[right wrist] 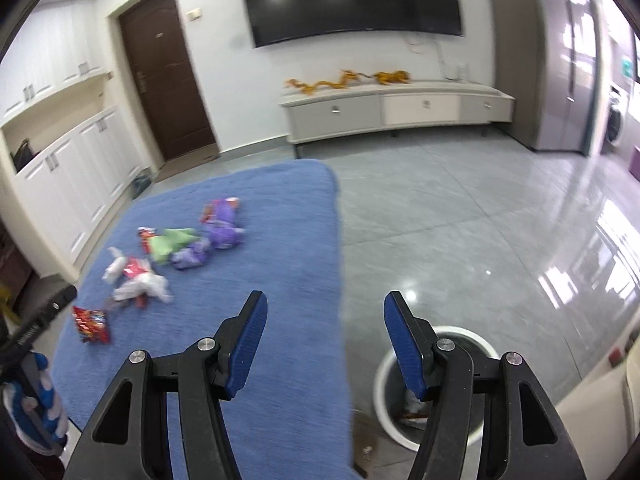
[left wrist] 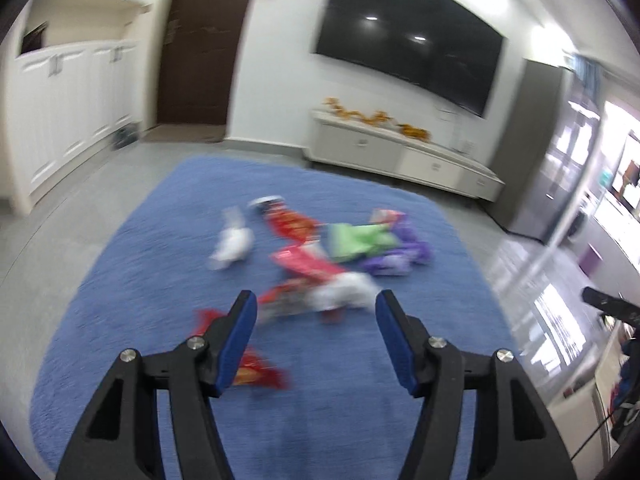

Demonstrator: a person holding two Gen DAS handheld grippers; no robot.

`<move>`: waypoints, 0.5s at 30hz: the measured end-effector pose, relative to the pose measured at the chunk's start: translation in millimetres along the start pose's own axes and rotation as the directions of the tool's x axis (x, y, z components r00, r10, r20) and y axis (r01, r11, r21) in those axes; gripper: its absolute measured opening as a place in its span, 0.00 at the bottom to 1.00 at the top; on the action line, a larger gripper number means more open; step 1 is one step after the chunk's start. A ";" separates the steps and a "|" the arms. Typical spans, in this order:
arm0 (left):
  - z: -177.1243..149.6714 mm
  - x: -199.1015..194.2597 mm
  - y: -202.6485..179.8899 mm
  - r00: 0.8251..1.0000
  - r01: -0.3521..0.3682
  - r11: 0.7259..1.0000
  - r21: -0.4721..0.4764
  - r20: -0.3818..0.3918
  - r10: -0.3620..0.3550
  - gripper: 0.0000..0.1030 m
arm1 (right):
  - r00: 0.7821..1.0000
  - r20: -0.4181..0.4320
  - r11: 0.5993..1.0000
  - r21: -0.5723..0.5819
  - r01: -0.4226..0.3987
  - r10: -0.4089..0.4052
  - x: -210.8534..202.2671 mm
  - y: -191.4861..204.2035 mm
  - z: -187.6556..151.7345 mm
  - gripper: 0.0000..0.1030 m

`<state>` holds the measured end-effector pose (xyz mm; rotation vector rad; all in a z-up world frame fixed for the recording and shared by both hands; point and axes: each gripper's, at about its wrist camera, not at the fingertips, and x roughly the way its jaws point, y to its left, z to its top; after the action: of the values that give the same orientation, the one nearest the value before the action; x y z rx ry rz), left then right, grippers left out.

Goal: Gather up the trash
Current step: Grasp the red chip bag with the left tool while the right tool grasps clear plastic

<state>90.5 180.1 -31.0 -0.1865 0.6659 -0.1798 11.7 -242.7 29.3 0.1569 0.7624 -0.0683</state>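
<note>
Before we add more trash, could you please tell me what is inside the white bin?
The white bin already holds some crumpled wrappers near its bottom, pale and reddish. The right tool, open above it, covers much of the inside, so the full contents cannot be told.

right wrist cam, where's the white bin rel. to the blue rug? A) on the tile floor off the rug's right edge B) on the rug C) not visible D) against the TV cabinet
A: the white bin stands on grey tile beside the blue rug, partly behind the open right claw.
</note>
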 end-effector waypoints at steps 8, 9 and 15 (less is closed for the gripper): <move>-13.0 18.6 66.1 0.997 -0.022 0.993 -0.119 -0.074 0.014 0.58 | 0.996 -0.047 0.989 -0.126 -0.080 0.074 34.1 82.3 16.7 0.58; -13.4 23.5 66.0 0.997 -0.016 0.993 -0.116 -0.080 0.006 0.58 | 0.995 -0.059 0.986 -0.138 -0.093 0.086 41.0 92.4 18.1 0.58; -12.5 51.7 61.1 0.993 -0.016 0.995 -0.103 -0.117 0.003 0.58 | 0.977 -0.141 0.962 -0.202 -0.185 0.158 90.6 145.5 21.0 0.58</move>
<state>129.0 226.2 -85.3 -0.2743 0.7930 -0.1476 108.7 -103.1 -1.5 0.0214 0.8713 0.1900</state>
